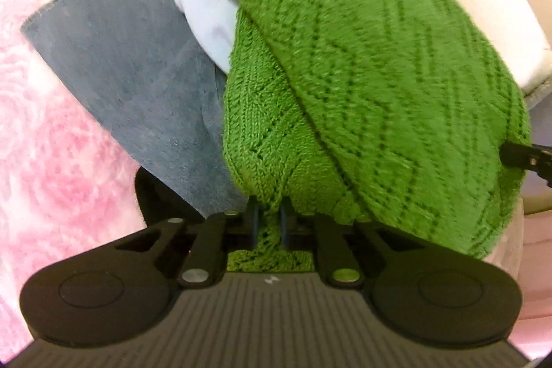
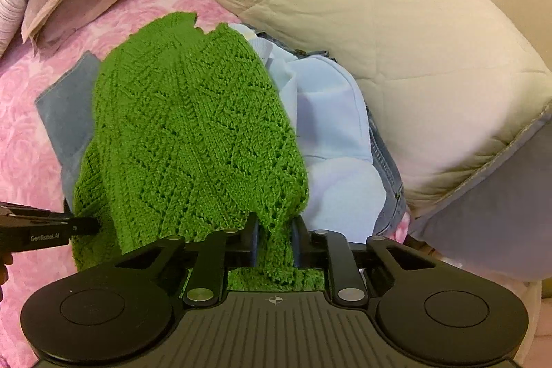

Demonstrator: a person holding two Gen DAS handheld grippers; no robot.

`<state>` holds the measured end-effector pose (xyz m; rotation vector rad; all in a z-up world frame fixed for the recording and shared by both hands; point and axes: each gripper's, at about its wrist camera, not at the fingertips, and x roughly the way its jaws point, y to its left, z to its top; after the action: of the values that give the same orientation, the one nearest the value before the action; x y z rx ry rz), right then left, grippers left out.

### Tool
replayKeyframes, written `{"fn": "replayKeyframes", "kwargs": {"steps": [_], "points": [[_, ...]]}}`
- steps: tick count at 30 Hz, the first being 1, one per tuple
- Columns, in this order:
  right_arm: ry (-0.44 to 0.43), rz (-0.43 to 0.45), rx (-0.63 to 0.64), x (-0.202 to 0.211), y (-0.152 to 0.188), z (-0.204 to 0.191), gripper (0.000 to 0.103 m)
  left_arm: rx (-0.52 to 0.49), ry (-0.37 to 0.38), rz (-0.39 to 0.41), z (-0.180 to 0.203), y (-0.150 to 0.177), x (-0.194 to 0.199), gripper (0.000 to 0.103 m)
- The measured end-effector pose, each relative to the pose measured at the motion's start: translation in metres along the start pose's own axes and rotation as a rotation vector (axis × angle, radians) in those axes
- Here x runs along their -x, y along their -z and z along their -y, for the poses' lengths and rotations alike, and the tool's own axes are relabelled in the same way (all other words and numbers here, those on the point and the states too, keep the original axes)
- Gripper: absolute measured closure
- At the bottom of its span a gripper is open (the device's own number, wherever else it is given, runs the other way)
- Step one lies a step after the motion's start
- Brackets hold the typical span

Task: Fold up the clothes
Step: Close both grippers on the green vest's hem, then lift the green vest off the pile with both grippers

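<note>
Only the right wrist view showed denim (image 2: 388,168) at 3 o'clock, green knit sweater (image 1: 362,85) draped over a grey garment (image 1: 120,64) on the pink bedspread (image 1: 51,143), left gripper (image 1: 269,223) and right gripper (image 2: 274,244) each nearly closed, pinching its edge.

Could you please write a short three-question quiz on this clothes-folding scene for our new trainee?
1. True or false: both the left gripper and the right gripper are clamped on the green openwork knit garment.
2. Which item lies flat on the pink rose-patterned bedspread, partly under the knit? A) a folded grey-blue cloth B) a red towel C) a black jacket
3. Fill in: in the right wrist view, the pale blue garment lies between the knit and the cream quilted ____.

Key: 1 true; 2 A; 3 duvet.
</note>
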<state>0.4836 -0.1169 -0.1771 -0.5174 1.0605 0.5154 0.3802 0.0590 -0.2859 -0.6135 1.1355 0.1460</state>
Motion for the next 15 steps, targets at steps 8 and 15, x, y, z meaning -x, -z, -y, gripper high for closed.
{"fn": "replayKeyframes", "kwargs": {"steps": [8,15], "points": [[-0.032,0.057,0.017,0.035,0.005,-0.012,0.088,0.011,0.034,0.138,0.010,0.018,0.058,0.099],[-0.078,0.137,0.019,0.080,0.010,-0.019,0.091,0.042,0.051,0.277,-0.005,0.034,0.106,0.101]]}}
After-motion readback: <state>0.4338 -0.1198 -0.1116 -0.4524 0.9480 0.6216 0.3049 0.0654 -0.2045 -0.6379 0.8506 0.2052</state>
